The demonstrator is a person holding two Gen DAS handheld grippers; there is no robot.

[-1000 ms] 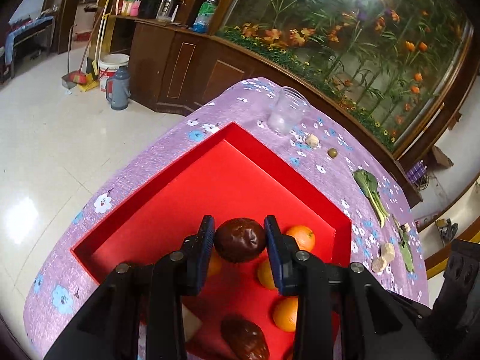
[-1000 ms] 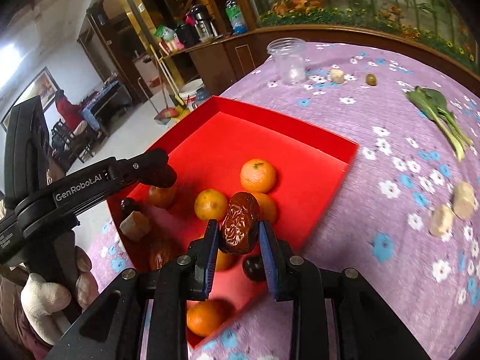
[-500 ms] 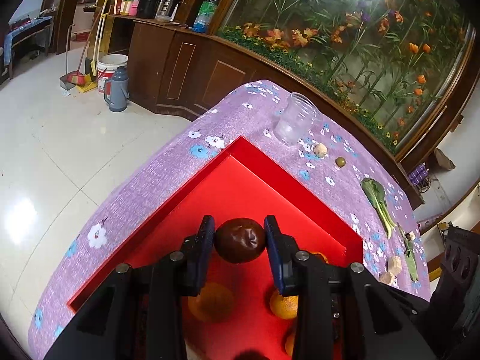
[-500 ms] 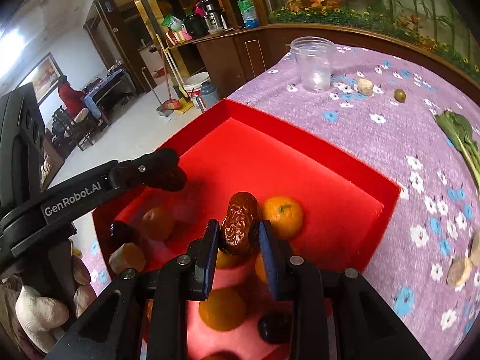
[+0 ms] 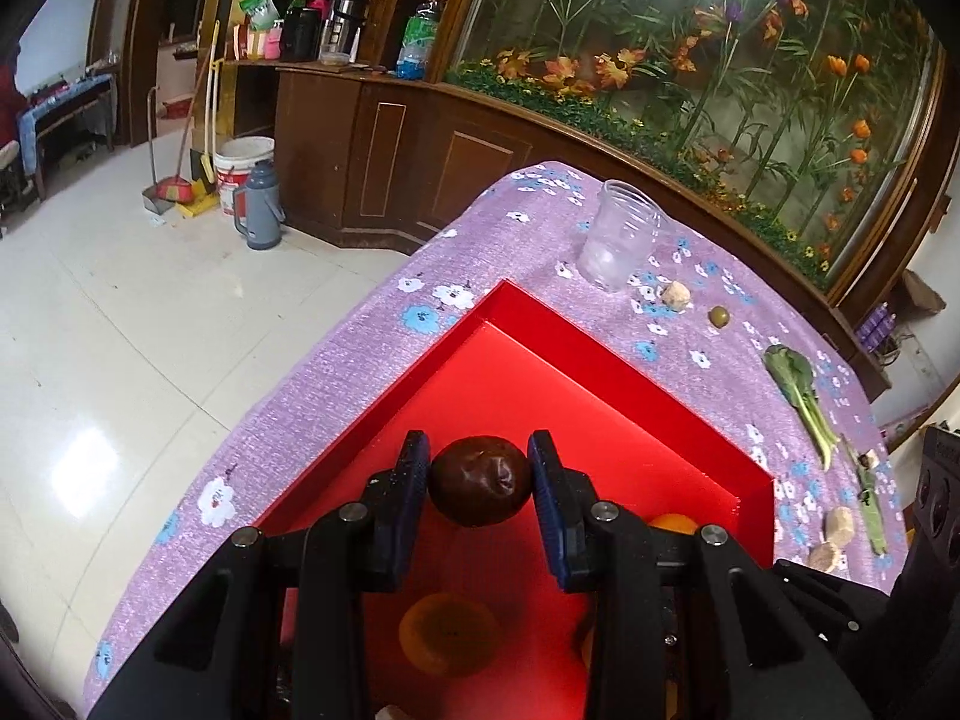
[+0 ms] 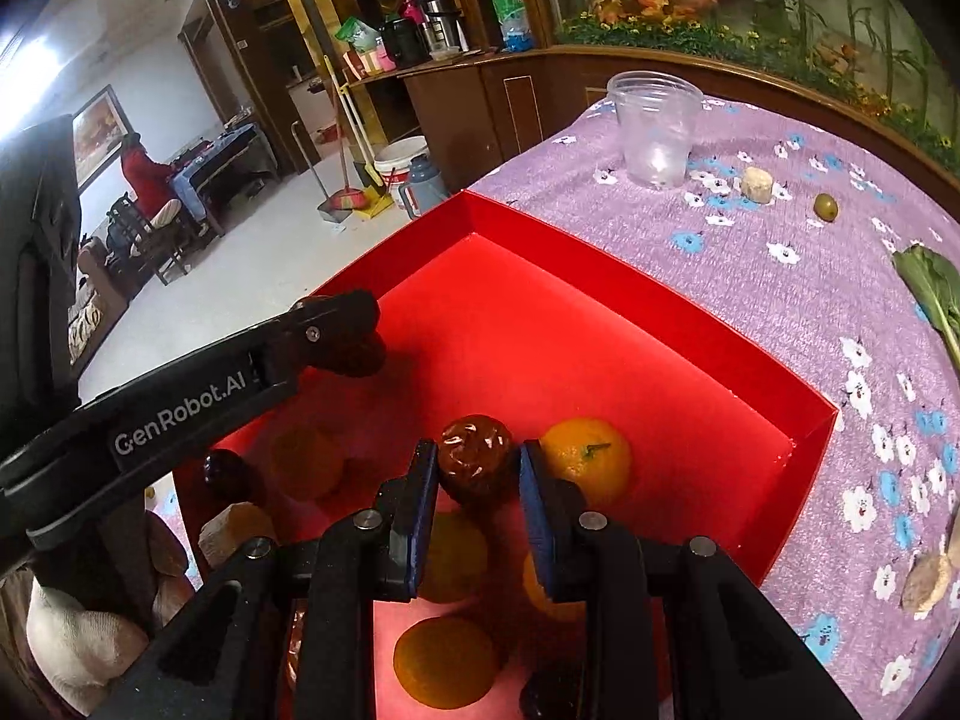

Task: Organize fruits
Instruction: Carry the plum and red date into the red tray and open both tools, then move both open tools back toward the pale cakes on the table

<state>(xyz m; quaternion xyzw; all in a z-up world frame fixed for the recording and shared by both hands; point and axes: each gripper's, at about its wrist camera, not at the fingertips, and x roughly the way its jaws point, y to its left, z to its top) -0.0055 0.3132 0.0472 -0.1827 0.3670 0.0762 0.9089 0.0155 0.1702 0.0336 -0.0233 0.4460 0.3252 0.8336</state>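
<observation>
Dates, one per gripper. Left gripper [image 5: 480, 477], lower centre of the left wrist view, is clamped on a round dark brown date [image 5: 480, 480], held above the floor of the red tray [image 5: 624, 372]. Right gripper [image 6: 474, 471], lower centre of the right wrist view, is clamped on a glossy wrinkled date [image 6: 477, 465] over the same tray. Just right of it lies an orange [image 6: 588, 459]; more oranges sit in shadow below the fingers. Beyond the tray, on the purple flowered tablecloth [image 6: 750, 276]: a clear plastic cup [image 6: 654, 129] at upper centre, a small green olive [image 6: 825, 206] to its right, a leafy green [image 6: 930, 288] at the right edge.
</observation>
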